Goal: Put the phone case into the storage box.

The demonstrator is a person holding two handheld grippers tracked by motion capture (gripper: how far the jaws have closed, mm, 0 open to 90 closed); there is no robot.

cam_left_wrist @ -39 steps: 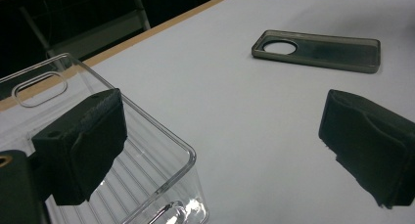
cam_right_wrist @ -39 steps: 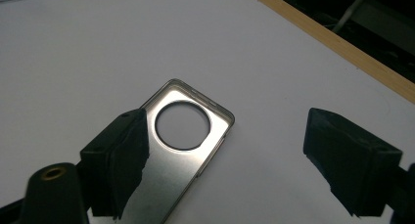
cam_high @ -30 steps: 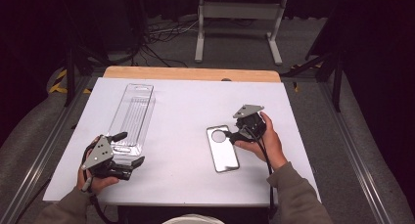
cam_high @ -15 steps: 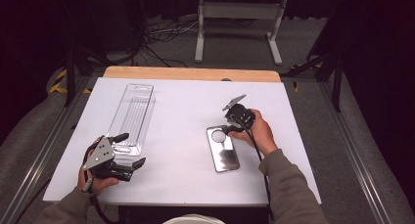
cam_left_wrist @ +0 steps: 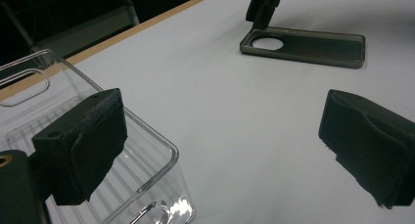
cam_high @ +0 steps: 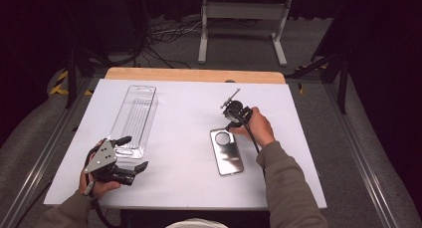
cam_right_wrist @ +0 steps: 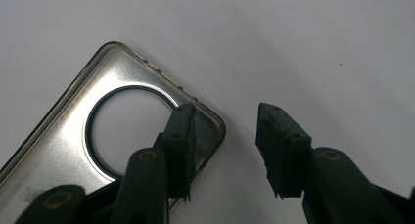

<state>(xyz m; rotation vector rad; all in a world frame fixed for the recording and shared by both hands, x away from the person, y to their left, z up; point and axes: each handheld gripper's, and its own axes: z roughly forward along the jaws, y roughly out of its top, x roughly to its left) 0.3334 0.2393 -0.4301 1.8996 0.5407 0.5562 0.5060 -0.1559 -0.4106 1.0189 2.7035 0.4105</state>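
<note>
The right gripper (cam_right_wrist: 225, 145) straddles the phone case's (cam_right_wrist: 73, 131) far right corner, jaws just closing, not yet clamped; case runs near-to-far; left gripper (cam_left_wrist: 220, 150) idles open.

right hand-held gripper (cam_high: 232, 122) at the top edge of the phone case (cam_high: 227, 151), jaws just closing, white table (cam_high: 184, 113)

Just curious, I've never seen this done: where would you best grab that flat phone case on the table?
Probably the raised rim at the top end beside the round camera hole of the phone case, coming from above. It lies flat and open side up, so the thin wall there fits between the right gripper fingers.
</note>
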